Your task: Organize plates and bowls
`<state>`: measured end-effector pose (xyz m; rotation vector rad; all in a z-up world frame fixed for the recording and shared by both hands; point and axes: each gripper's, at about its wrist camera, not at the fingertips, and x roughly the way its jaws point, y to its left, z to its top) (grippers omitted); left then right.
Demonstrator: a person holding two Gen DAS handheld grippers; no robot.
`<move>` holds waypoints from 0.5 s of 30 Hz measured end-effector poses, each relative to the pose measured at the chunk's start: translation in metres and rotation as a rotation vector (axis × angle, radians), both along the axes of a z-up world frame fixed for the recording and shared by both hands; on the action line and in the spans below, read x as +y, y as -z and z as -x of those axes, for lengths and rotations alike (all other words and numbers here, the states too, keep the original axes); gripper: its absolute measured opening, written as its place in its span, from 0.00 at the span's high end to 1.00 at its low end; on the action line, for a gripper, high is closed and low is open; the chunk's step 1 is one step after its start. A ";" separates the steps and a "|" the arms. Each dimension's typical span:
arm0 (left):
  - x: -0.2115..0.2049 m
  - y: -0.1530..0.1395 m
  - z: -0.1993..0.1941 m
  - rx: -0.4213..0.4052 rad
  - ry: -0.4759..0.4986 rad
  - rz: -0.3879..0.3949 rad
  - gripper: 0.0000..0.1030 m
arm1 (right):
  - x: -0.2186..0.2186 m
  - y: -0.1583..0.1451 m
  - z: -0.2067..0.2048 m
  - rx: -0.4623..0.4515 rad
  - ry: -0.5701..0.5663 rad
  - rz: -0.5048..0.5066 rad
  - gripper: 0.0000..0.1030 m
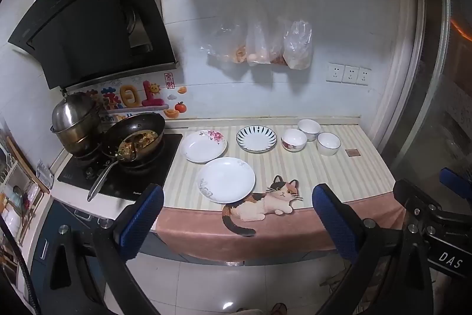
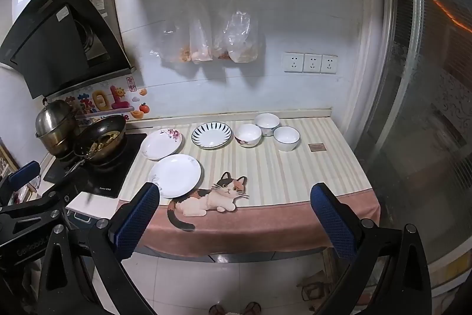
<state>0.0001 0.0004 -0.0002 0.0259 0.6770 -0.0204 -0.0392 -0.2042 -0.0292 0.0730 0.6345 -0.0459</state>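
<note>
At frame centre a striped counter cloth [image 1: 324,176] with cat print [image 1: 265,201], three plates and three bowls, stove [image 1: 124,167] at left, left gripper [image 1: 237,223] and right gripper [image 2: 236,222] both wide apart, empty.

Both grippers — left gripper [image 1: 237,222], right gripper [image 2: 234,219] — have black frames, silver screws and blue textured pads.

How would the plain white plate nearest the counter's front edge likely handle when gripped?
The white plate looks glazed, so probably stiff, brittle and slippery. It lies flat on the striped cloth, so catching its low rim could be awkward. Pushed, it may drag the cloth.
</note>
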 end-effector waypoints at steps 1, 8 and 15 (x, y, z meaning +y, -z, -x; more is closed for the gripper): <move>0.000 0.000 0.000 0.001 -0.001 -0.001 0.00 | -0.001 -0.001 0.002 -0.001 0.000 0.000 0.00; 0.005 -0.004 0.008 -0.006 0.002 -0.003 0.00 | 0.000 -0.007 0.001 0.004 -0.001 0.009 0.00; 0.000 -0.007 0.021 -0.027 -0.016 0.005 0.00 | 0.003 -0.013 0.008 -0.010 -0.004 0.007 0.00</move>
